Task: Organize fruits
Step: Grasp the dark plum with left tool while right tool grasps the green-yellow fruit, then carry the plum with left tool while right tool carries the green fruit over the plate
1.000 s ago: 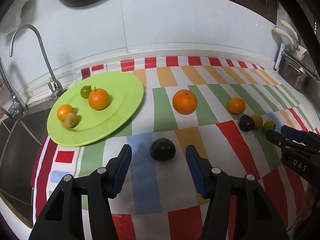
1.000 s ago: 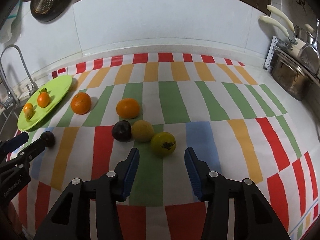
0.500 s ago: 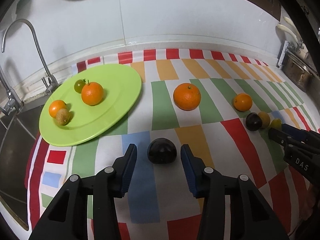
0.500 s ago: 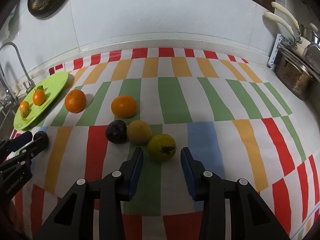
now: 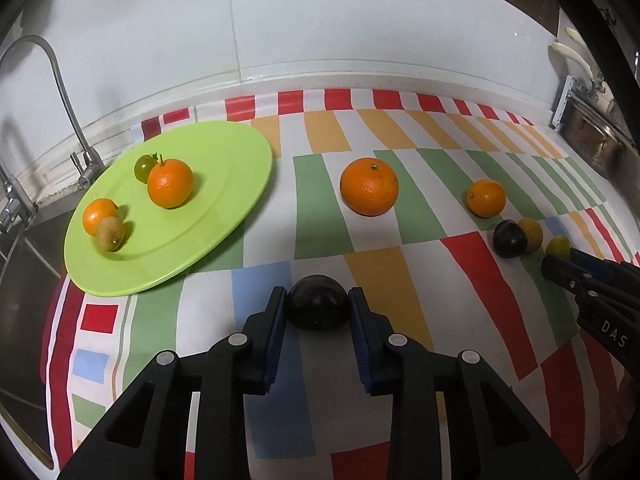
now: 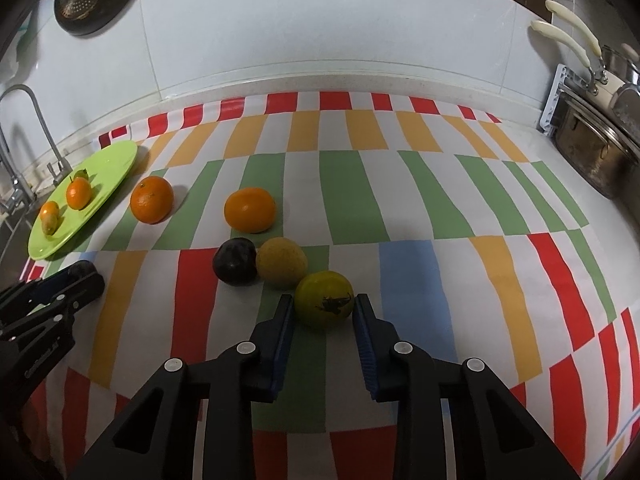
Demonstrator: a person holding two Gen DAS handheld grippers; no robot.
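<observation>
**Both grippers clamp fruit on the striped cloth**

Striped cloth (image 5: 400,236) in red, green, orange and blue covers the counter beside a sink faucet (image 5: 60,92). The left gripper (image 5: 317,312) has just closed, its blue pads pinching a dark plum (image 5: 316,306). The right gripper (image 6: 325,312) has just closed too, squeezing a yellow-green tomato (image 6: 324,298). Both fruits sit on the cloth. A green plate (image 5: 224,184) near the faucet holds four small fruits. A large orange (image 5: 369,186) lies just right of it.
</observation>
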